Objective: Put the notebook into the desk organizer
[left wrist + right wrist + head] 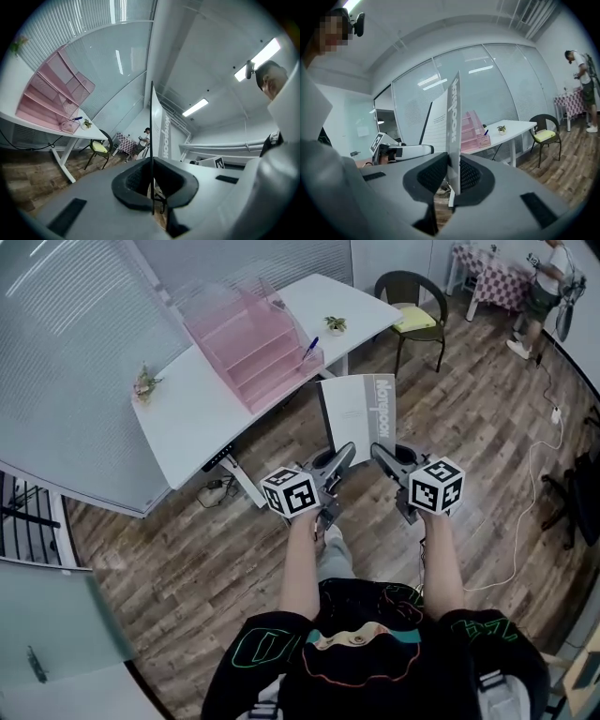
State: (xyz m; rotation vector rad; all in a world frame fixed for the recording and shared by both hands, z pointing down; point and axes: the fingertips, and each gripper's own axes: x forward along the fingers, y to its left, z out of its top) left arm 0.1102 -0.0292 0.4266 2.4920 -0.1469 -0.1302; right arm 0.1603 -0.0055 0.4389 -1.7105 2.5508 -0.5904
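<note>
The wooden floor fills most of the head view, and the white worktop runs at an angle across the top of it. On the worktop stands the pink desk organizer, a see-through tiered rack with stepped compartments. A blue pen stands in its low front section.

The notebook is not in the organizer. I hold it upright in the air over the floor, just short of the worktop's near edge. It is pale grey-white, thin and flat, with dark lettering running along one long side.

My left gripper and right gripper meet at its lower edge. Both are pressed together on it, one at each bottom corner.

The head view shows the broad face of the cover. Neither gripper view does. In the left gripper view the notebook stands nearly edge-on, a thin dark line rising from between my jaws. The pink rack sits far off to the left.

In the right gripper view I pinch the lettered side, and the notebook shows a white page fanned out to the left. Only there do the organizer and a small potted plant appear straight behind it.
</note>
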